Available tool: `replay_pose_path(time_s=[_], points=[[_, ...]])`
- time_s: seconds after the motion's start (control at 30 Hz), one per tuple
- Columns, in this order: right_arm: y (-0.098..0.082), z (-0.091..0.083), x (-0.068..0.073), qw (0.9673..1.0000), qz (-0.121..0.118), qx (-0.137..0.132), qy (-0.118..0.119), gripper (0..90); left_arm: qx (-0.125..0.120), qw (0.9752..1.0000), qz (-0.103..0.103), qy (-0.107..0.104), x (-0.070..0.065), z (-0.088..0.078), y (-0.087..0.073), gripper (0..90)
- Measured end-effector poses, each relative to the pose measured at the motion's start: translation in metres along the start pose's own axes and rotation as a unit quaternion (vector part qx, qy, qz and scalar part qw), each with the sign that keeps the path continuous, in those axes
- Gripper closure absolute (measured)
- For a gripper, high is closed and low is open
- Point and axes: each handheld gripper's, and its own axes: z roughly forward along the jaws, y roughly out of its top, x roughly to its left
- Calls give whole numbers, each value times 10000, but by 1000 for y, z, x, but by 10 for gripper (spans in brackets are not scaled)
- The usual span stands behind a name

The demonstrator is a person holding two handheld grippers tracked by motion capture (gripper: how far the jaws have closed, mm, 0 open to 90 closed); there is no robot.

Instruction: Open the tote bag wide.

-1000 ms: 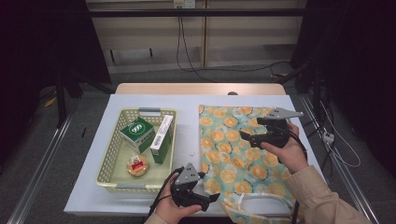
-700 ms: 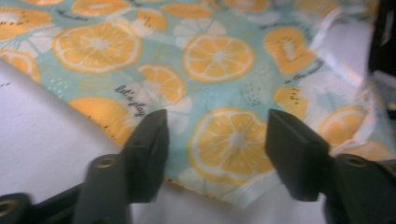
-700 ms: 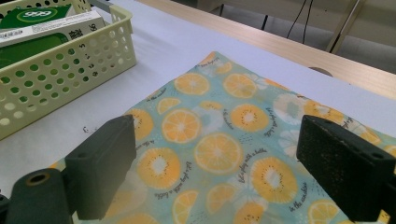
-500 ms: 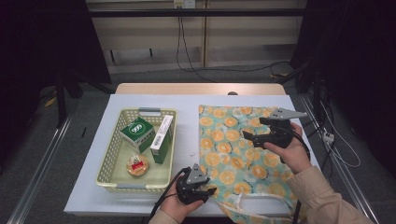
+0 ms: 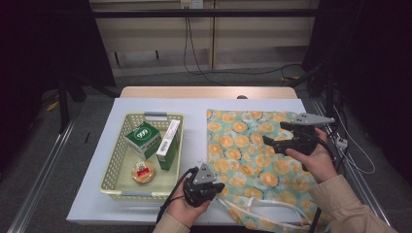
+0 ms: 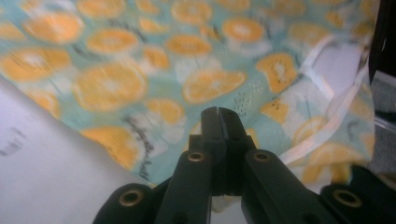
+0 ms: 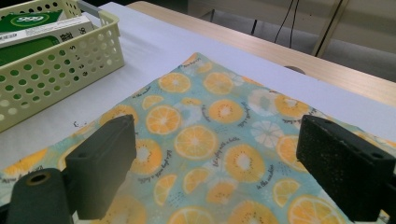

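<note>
A person works at a white bench (image 5: 194, 109) with a claw tool in each hand. The thing being handled is a flat cloth bag (image 5: 248, 150) printed with orange slices on pale green. It lies at centre right of the high view, with its white straps (image 5: 265, 204) trailing toward the bottom edge. At lower centre, the left claw (image 5: 219, 186) sits at the bag's near left corner. Its jaws have just been closing and now meet, clenched tight. In the left claw's own view the tips rest against the print, but whether a fold of cloth is caught between them cannot be made out. At right of the high view, the right claw (image 5: 273, 133) hangs just above the bag's far side, jaws spread wide and gripping nothing. A cream basket (image 5: 145, 116) holding green boxes and a small round tub stands at left, apart from the bag. The step in hand looks like taking hold of the bag to lift or open it. To do it well, the left claw should confirm it has only the top layer by raising gently. The right claw should come down on the opposite edge and pinch there, so the mouth parts evenly. Both should stay clear of the loose straps.
</note>
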Motion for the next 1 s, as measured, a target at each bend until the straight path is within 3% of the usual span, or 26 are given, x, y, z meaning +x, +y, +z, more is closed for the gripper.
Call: replay_pose_path(time_s=[0.07,0.23,0.33,0.43,0.57,0.73,1.0], points=[[3,-5,-2,10000,-5,-35,16,120,-5,10000,45,40,4,-5,9,900],[8,-18,-7,9997,-155,-60,-165,116,-209,9988,-56,436,24,-18,31,900],[4,-23,-10,9998,-159,-15,-151,113,-302,9978,-128,582,37,-25,43,900],[0,-24,-11,9998,-147,28,-138,114,-436,9964,-491,530,49,-27,51,900],[-3,-22,-8,9999,-142,53,-47,115,-600,9951,-637,459,48,-31,60,900],[-6,-18,-2,9998,-155,43,68,116,-600,9955,-543,488,43,-34,75,900],[-10,-7,9,9996,-114,104,246,130,-661,9948,-396,673,55,-42,104,900]])
